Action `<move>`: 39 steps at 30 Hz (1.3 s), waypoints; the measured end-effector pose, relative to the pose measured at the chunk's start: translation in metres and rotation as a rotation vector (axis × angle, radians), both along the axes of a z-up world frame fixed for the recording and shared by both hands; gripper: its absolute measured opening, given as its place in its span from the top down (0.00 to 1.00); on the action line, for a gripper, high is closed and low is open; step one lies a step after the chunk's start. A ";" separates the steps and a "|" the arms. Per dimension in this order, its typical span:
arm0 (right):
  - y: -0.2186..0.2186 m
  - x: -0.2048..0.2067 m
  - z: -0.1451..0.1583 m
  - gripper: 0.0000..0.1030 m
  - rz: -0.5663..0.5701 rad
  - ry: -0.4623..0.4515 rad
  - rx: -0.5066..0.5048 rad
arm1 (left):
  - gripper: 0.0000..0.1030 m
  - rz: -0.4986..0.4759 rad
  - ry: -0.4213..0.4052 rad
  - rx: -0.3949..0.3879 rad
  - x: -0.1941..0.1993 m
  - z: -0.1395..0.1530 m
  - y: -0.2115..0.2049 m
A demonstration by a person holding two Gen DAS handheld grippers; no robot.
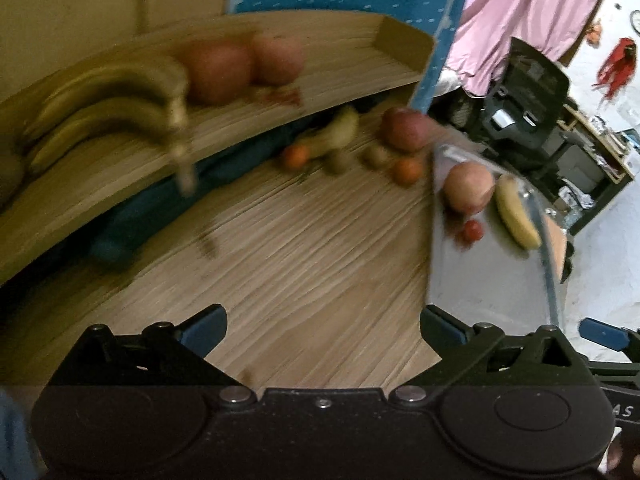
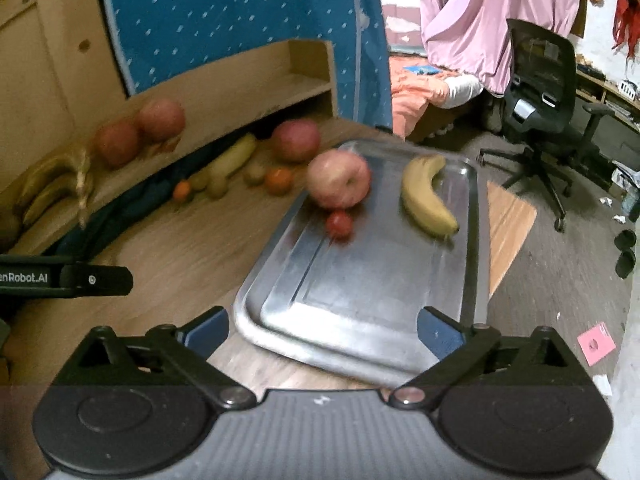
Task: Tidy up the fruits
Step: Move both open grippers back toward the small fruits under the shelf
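Note:
A metal tray lies on the wooden table and holds a pink apple, a small red tomato and a yellow banana. The same tray shows at right in the left wrist view. Loose fruit sits by the shelf: a red apple, oranges, kiwis and a pale long fruit. The shelf holds bananas and two apples. My left gripper is open and empty above the table. My right gripper is open and empty over the tray's near edge.
A blue dotted panel stands behind the shelf. An office chair, pink cloth and floor clutter lie beyond the table's right edge. The left gripper's body shows at left in the right wrist view.

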State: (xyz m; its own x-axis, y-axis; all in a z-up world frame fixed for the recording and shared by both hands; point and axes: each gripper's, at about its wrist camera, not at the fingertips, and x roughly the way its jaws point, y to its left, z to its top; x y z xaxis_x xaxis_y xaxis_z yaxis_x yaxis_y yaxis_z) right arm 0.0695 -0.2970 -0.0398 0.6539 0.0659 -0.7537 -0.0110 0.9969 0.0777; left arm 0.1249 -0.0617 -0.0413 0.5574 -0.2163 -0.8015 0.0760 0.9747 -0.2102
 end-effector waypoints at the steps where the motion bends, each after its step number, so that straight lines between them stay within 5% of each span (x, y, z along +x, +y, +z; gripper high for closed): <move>1: 0.004 -0.004 -0.001 0.00 0.002 0.014 -0.003 | 0.01 0.013 0.007 0.003 -0.006 -0.002 0.007; 15: 0.046 -0.016 -0.009 0.00 0.089 0.138 -0.006 | 0.01 0.108 0.044 0.029 -0.035 -0.006 0.048; 39: 0.079 0.033 -0.014 0.00 0.292 0.170 -0.007 | 0.01 0.250 0.093 0.041 -0.013 -0.013 0.059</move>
